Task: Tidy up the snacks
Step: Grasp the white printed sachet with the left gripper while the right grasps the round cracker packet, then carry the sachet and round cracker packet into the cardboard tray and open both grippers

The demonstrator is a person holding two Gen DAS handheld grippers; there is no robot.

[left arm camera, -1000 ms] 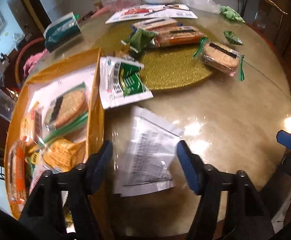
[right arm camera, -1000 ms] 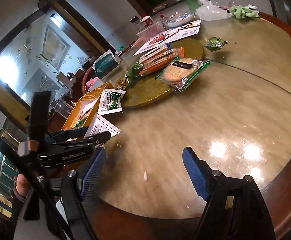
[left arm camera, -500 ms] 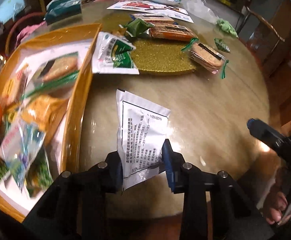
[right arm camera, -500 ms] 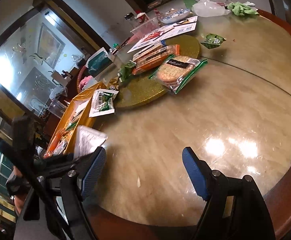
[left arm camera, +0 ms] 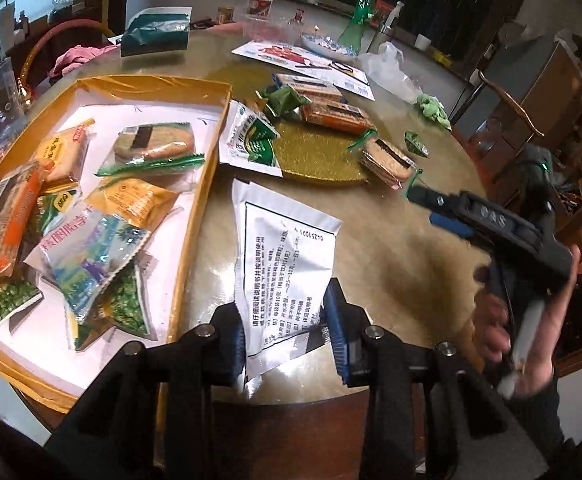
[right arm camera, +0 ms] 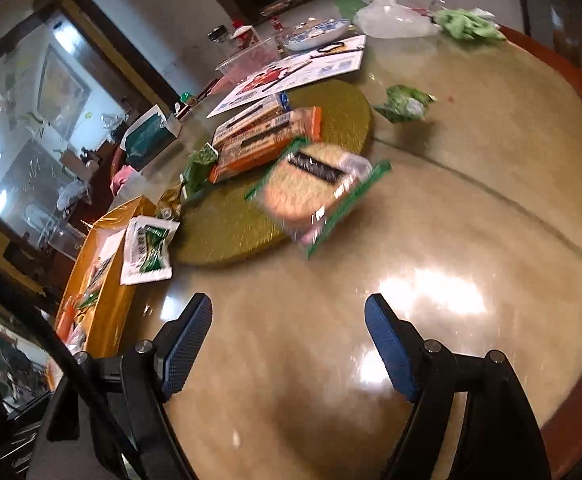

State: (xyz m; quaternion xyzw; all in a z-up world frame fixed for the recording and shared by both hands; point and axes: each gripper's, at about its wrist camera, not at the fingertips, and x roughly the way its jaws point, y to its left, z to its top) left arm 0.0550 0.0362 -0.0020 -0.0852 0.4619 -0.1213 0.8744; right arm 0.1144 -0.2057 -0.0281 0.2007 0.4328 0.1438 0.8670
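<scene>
My left gripper (left arm camera: 287,334) is shut on the near edge of a white foil packet (left arm camera: 285,248) with black print, held just right of the yellow tray (left arm camera: 201,204). The tray holds several snack packs, among them a clear-wrapped cracker (left arm camera: 155,146). A white and green sachet (left arm camera: 249,142) leans on the tray's far corner. On the gold round mat (left arm camera: 315,156) lie orange biscuit packs (left arm camera: 335,114) and a wrapped cracker stack (left arm camera: 387,158). My right gripper (right arm camera: 289,340) is open over bare tabletop, short of that cracker pack (right arm camera: 311,192).
A green wrapper (right arm camera: 405,106) lies right of the mat. Farther back sit a printed sheet (right arm camera: 303,74), a blue-patterned dish (right arm camera: 317,34), a plastic bag (right arm camera: 395,20) and a green cloth (right arm camera: 469,26). A teal tissue pack (left arm camera: 155,32) stands at the far left. A hand (left arm camera: 503,328) holds the right gripper.
My left gripper closed on the white packet and lifted it, turning toward the tray. My right gripper slid forward toward the gold mat and stayed open.
</scene>
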